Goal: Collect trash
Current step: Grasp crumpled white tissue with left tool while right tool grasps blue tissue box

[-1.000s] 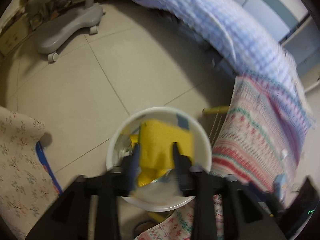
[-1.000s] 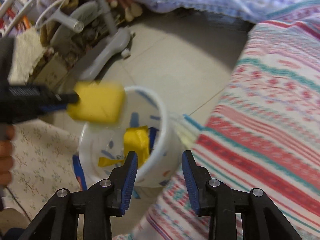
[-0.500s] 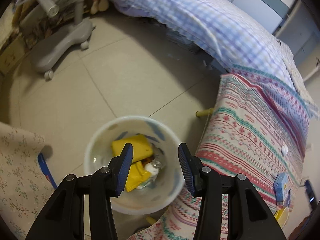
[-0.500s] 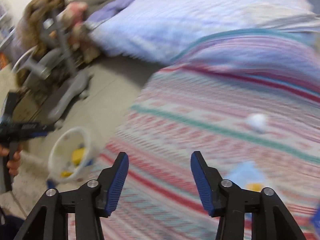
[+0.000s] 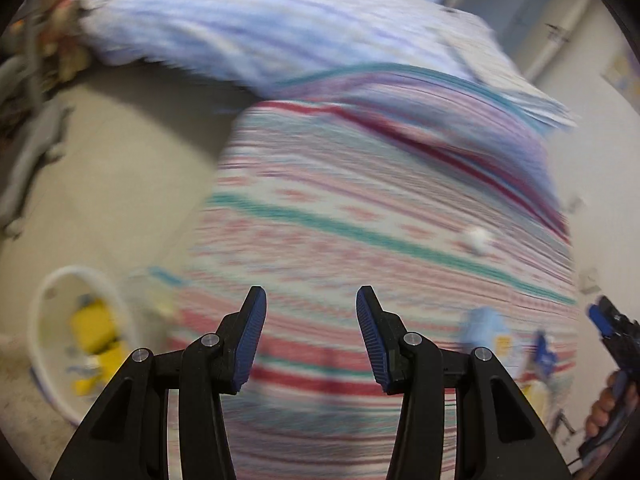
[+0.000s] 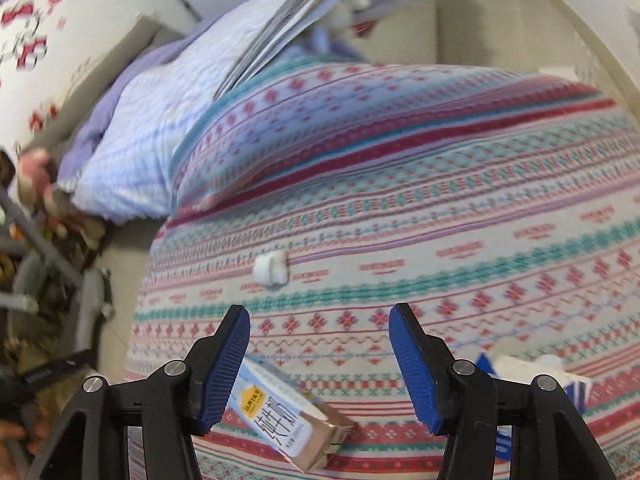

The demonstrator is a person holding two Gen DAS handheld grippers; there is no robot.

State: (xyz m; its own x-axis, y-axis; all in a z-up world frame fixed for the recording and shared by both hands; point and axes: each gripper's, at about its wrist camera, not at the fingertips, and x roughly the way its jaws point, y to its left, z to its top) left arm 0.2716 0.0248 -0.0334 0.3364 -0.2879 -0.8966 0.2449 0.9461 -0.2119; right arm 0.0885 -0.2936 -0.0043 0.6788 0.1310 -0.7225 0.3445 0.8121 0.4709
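My left gripper hangs open and empty above the striped bed blanket. The white trash bin stands on the floor at the lower left, with yellow wrappers inside. My right gripper is over the same blanket; its jaws are opening with nothing between them. A light blue milk carton lies flat just below its left finger. A white crumpled wad rests farther up the blanket, also seen as the wad in the left wrist view. A blue-and-white carton sits at the right.
A lilac checked quilt is piled at the head of the bed. A grey chair base stands on the tiled floor to the left. A hand holding the right gripper shows at the left wrist view's right edge.
The left gripper let the yellow packet drop into the bin. Both grippers then swung away from the bin to above the bed. The right jaws have widened.
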